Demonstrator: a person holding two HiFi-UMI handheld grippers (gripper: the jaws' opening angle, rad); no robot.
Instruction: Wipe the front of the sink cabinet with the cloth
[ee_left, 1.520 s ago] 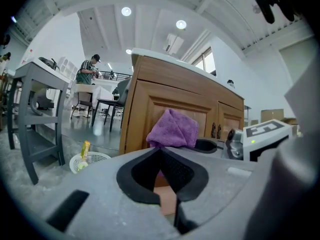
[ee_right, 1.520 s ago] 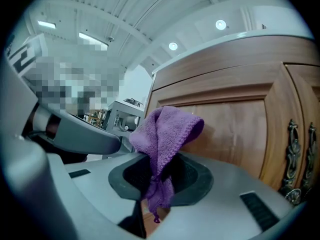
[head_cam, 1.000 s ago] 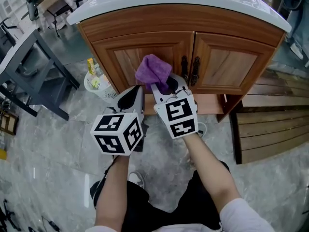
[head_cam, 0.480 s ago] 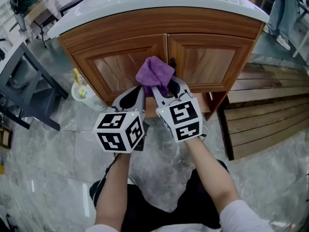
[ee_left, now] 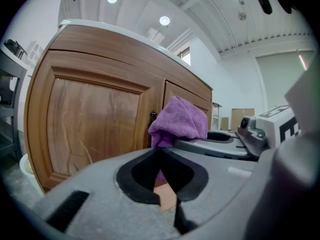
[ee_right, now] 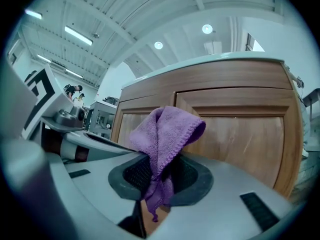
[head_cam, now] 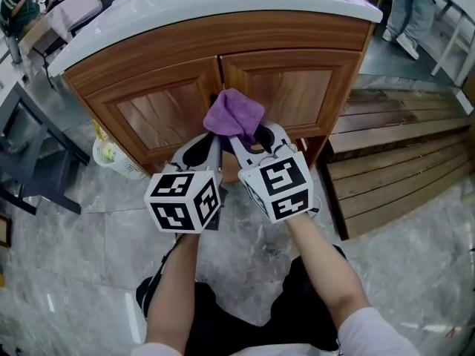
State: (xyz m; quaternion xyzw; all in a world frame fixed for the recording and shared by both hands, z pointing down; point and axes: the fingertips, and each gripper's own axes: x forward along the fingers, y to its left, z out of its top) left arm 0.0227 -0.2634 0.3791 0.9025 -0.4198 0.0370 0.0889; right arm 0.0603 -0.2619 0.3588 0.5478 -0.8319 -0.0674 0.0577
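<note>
Wiping is judged barely started: cloth (head_cam: pixel 234 116) is pinched by right gripper (head_cam: pixel 249 136) near cabinet doors (head_cam: pixel 159 113) at 12 o'clock; left gripper (head_cam: pixel 211 144) closed, empty.

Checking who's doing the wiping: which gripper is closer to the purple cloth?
Right. The right gripper has its jaws shut on the purple cloth; the left gripper sits beside it on the left, jaws shut on nothing.

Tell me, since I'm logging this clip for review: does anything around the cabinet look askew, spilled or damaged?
Nothing stands out. Both cabinet doors sit shut and level, the purple cloth is bunched but clamped in the right gripper, and the left gripper is shut on nothing.
</note>
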